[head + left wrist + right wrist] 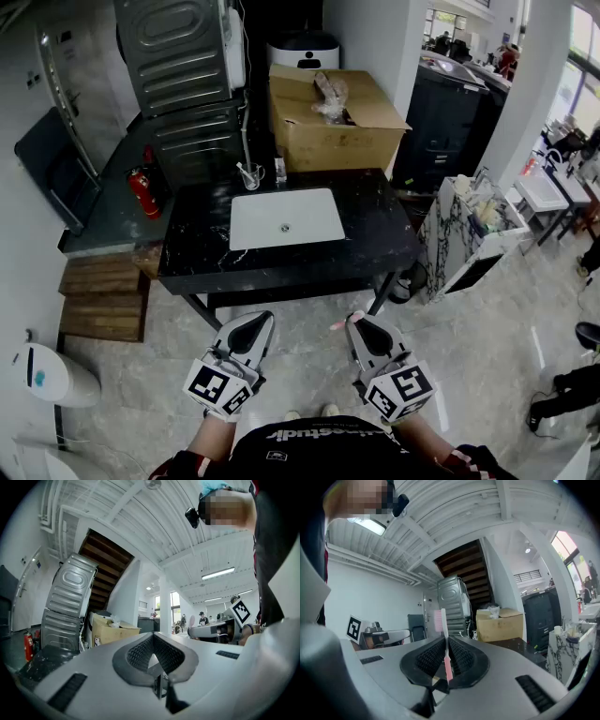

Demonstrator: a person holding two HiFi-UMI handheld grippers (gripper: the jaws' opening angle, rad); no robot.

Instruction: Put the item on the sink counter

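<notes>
Pale glossy floor tiles (pixel 487 328) underfoot, white walls (pixel 370 37), a white pillar (pixel 534 84) at right beside bright windows (pixel 586 42). Ahead, a black worktop (pixel 375 225) with a white basin (pixel 281 217), backed by a cardboard box (pixel 337 131) and stacked grey metal casings (pixel 178 56) (red fire extinguisher (pixel 143 192) alongside). Overhead, white beams (pixel 117 508) and a lit strip light (pixel 218 573).

An open cardboard box (pixel 333 122) stands beside a tilted grey metal appliance (pixel 178 66). A red fire extinguisher (pixel 143 192) sits further left, above stacked wooden steps (pixel 103 298).

Bright daylight from windows (pixel 583 42); fisheye edges bend.
</notes>
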